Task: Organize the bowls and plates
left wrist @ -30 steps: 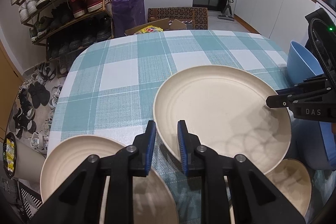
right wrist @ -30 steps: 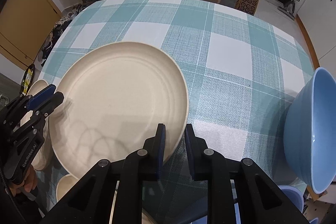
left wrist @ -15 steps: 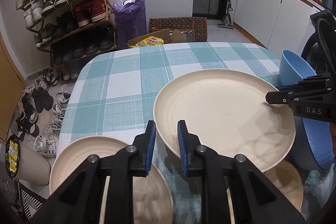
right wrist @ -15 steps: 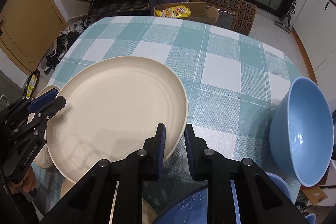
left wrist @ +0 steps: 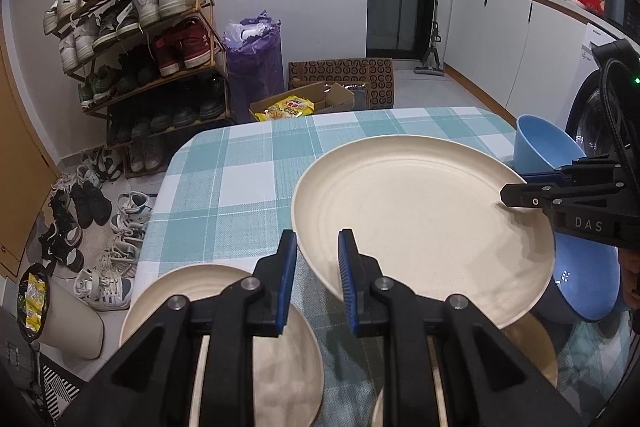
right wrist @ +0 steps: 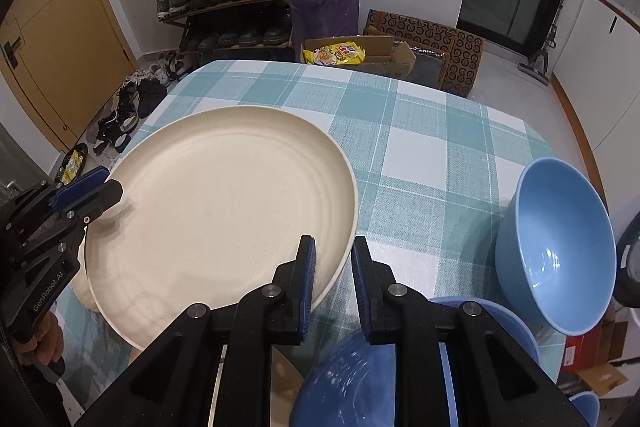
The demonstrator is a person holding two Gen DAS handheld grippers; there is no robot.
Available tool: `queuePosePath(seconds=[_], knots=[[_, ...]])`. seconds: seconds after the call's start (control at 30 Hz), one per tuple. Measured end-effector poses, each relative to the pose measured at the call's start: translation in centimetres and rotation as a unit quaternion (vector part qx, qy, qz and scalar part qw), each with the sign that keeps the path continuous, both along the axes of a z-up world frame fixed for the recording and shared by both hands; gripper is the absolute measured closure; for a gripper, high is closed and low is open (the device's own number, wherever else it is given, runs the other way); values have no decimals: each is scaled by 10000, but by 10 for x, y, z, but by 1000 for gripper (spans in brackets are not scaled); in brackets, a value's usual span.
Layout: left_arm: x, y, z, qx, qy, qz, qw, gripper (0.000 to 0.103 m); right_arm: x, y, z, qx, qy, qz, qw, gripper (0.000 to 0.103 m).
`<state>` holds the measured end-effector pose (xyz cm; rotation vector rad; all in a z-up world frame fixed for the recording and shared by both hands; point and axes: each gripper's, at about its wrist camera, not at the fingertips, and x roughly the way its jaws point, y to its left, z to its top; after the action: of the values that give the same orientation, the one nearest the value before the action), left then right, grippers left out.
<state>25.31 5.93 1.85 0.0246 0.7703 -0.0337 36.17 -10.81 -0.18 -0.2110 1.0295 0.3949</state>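
Left wrist view: the left gripper is clamped on the near-left rim of a large cream plate, one blue pad over the rim and one under it. The plate hangs above the table, tilted slightly, clear of the checked teal-and-white cloth. At the plate's right edge the right gripper comes in from the right and is clenched on the rim there.

A second cream plate lies flat on the table at the near-left corner, partly behind the left gripper's arms. Part of a smaller cream dish shows under the near-right side of the raised plate. A blue bowl sits at the table's right edge, just beyond the plate; another blue bowl lies nearer, below the right gripper.

Right wrist view: the right gripper grasps the plate at its near-right rim. The left gripper holds the opposite, left rim; a hand shows at its handle. One blue bowl stands to the right, tipped toward the camera. Two more blue bowls are stacked near, directly below the gripper.

On the floor beyond the table: a shoe rack, a purple bag, and a cardboard box.
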Motion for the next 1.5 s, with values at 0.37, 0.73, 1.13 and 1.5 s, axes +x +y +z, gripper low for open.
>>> queuePosePath(seconds=[0.37, 0.73, 1.13, 1.5], knots=[[-30, -4, 21, 12, -275, 7, 9996, 84, -35, -8, 23, 102, -256, 42, 9996, 84], [-63, -6, 34, 9, -486, 33, 9988, 84, -71, -15, 41, 188, -496, 134, 9985, 84], [-91, -8, 39, 3, -611, 49, 9981, 84, -103, -23, 49, 269, -642, 214, 9973, 84], [-107, -11, 37, -25, -656, 4, 9978, 84, -128, -29, 45, 284, -691, 205, 9970, 84]])
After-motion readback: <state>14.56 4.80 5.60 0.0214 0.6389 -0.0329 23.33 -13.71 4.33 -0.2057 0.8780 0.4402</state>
